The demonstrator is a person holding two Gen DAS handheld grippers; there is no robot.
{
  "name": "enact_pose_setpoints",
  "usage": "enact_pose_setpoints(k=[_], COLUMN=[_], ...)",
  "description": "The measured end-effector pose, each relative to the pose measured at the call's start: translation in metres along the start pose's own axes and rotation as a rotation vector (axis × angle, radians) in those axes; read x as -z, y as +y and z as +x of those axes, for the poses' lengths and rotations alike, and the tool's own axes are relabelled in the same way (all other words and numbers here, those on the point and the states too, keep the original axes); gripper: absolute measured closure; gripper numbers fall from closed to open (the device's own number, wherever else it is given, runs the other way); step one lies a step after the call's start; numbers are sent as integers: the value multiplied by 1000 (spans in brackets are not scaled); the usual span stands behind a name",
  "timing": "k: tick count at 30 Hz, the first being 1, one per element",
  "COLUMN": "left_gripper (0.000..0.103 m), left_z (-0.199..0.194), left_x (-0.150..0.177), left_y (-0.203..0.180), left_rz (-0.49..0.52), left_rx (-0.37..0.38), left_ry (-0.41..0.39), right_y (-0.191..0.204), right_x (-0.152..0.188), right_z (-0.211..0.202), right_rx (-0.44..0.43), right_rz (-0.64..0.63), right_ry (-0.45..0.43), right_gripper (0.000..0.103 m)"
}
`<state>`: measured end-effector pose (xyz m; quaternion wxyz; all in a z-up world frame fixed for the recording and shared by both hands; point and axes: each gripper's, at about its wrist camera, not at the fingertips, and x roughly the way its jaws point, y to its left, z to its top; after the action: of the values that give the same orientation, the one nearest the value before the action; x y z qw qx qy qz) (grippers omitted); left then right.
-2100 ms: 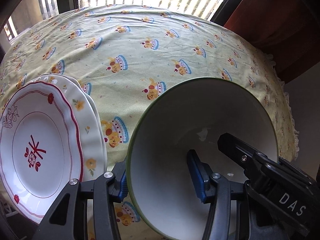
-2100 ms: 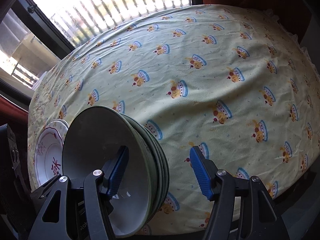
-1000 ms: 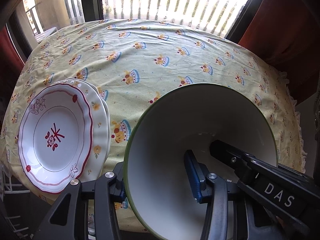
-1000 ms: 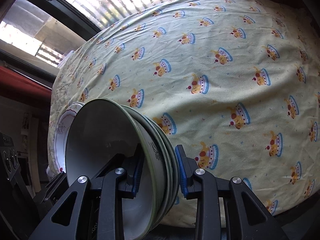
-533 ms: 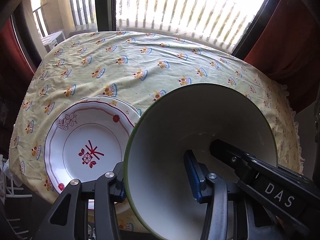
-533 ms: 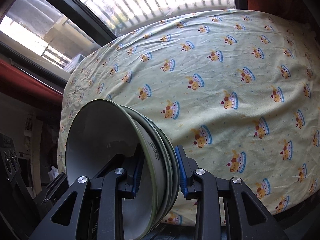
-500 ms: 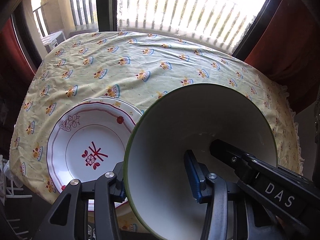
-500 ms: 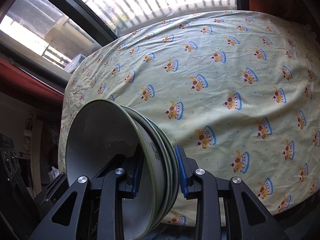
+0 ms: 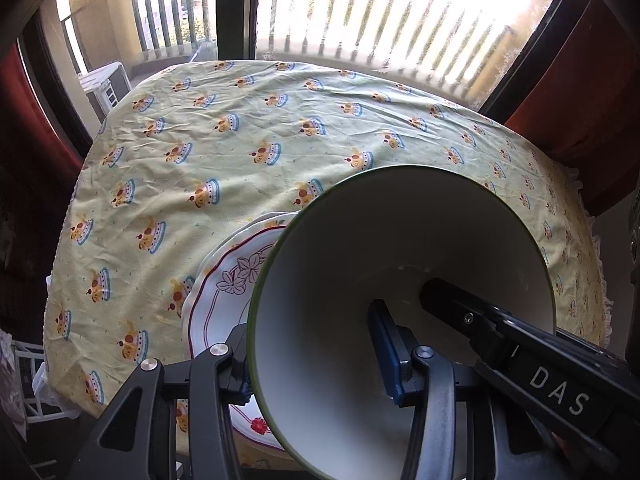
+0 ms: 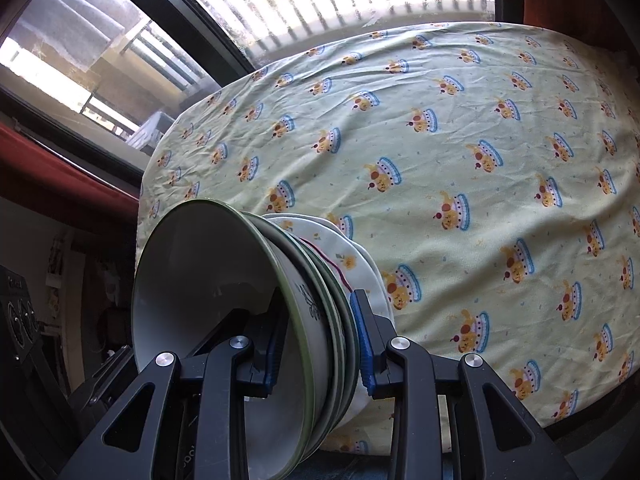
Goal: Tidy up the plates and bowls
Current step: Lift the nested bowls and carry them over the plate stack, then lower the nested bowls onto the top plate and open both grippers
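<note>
A stack of several nested white bowls with green rims [image 9: 360,264] [image 10: 248,308] hangs in the air, clamped on both sides. My left gripper [image 9: 316,356] is shut on its left rim, one finger inside. My right gripper [image 10: 318,344] is shut on the opposite rim; its black finger [image 9: 500,324] shows inside the bowl in the left wrist view. Below the bowls lies a stack of white scalloped plates, the top one with a red rim and flower pattern [image 9: 228,292] [image 10: 348,260], near the table's front edge. The bowls hide most of the plates.
A round table with a yellow cartoon-print tablecloth [image 9: 240,140] [image 10: 460,140] fills both views. Behind it is a window with balcony railings [image 9: 380,20] and red curtains [image 9: 592,92] on both sides.
Both grippers have lifted the bowl stack and carried it left, so it now hangs over the plates. The right gripper, open two seconds ago, closed on the rim.
</note>
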<state>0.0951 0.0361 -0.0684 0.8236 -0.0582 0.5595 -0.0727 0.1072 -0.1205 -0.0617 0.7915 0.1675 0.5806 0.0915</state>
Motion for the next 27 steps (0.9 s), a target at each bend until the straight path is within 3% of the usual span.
enact_pose_setpoints(k=[13,22,27], left_gripper=[58,59,58], left_z=[22,24,24], left_x=[6,0,3], left_y=[34,33,34], left_rz=[45,86,54], left_rx=[33,45,40], left_ry=[95,12,5], right_y=[25,29,25], right_x=[22,20,21], right_z=[36,36,35], right_rx=[58,104,96], right_rz=[105,82,97], right_ry=[49,-30,-47], right_gripper=[69,68,66])
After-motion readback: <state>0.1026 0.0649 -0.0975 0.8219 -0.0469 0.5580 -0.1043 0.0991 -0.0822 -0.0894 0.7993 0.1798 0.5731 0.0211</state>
